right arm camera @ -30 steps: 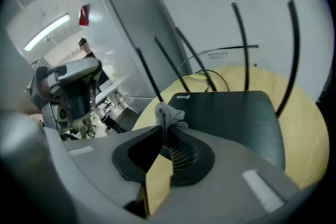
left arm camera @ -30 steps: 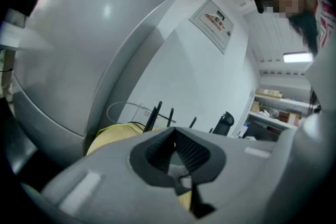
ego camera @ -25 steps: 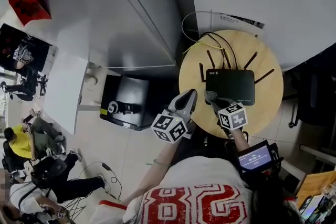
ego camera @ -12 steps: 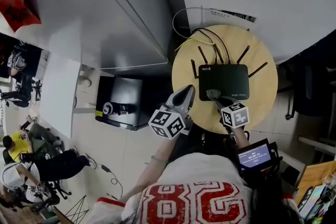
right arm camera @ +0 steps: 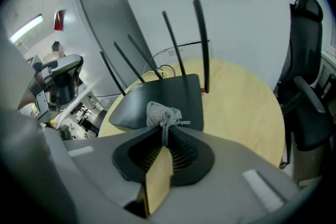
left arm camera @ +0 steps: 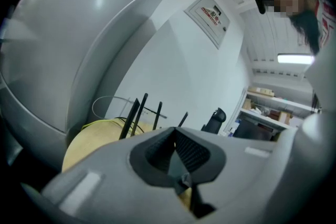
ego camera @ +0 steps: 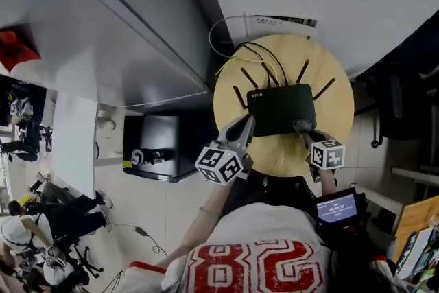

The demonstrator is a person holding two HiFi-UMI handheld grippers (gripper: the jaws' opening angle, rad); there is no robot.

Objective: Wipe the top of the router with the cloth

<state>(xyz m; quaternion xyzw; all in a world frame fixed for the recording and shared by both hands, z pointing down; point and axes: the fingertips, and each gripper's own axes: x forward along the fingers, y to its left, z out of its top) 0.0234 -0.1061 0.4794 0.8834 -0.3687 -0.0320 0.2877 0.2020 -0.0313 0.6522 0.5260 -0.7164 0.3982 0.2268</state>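
One round wooden table (ego camera: 288, 156) carries one black router (ego camera: 281, 110) with what looks like five antennas (right arm camera: 201, 39); overlap makes that count unsure. One grey cloth (right arm camera: 161, 113). Two grippers: one left gripper (ego camera: 245, 123), one right gripper (ego camera: 300, 125). One black office chair (right arm camera: 310, 86).

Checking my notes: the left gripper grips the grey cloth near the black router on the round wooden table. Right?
No, the right gripper grips the cloth, as the right gripper view shows; the left gripper is shut and empty.
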